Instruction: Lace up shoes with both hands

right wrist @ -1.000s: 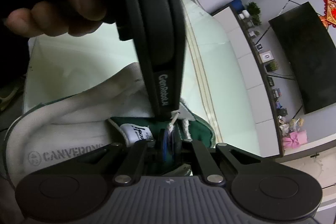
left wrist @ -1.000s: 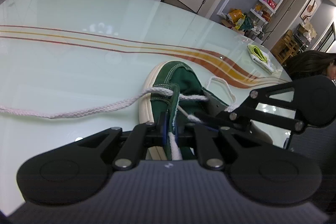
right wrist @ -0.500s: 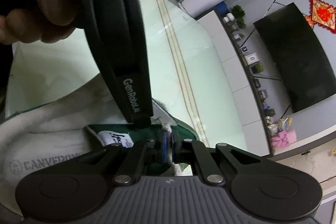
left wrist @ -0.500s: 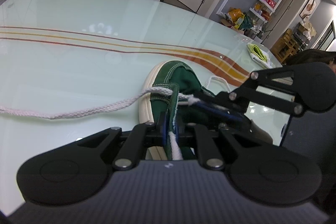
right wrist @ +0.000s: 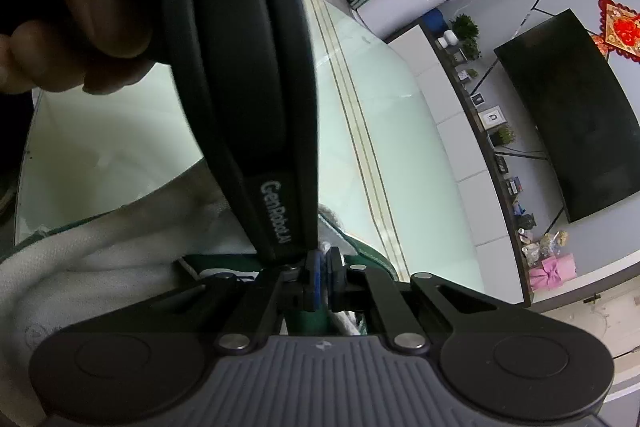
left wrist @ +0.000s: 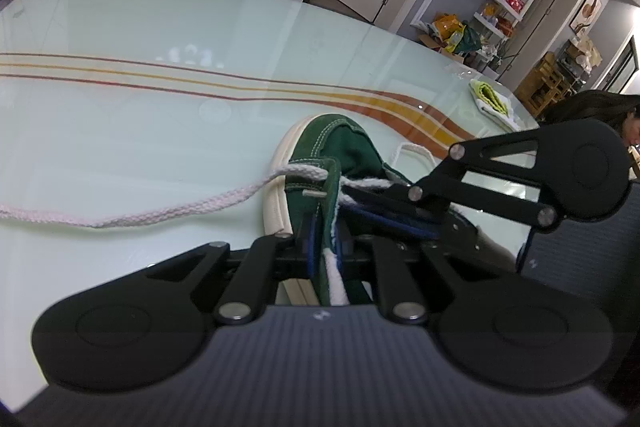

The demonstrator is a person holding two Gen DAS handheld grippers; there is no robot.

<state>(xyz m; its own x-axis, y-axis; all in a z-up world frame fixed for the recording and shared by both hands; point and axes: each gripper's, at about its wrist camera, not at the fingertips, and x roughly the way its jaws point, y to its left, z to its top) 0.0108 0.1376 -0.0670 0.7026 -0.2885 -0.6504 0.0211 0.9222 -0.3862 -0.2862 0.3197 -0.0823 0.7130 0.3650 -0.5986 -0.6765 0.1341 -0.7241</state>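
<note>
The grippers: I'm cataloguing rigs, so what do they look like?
Both the left gripper and right gripper are matte black, with bar linkages, silver pivot pins, blue finger pads and a ribbed grey body. The left gripper's side carries white "GenRobot.AI" lettering.

One legible marking: "GenRobot.AI", white lettering running lengthwise down the black body of the left hand-held gripper (right wrist: 276, 211), seen in the right wrist view just above the green shoe (right wrist: 360, 251). Print on the shoe's lining is too blurred to read.

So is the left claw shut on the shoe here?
Shut. The left claw has its blue pads pressed on the green shoe's upper edge, with white lace beside it.
</note>
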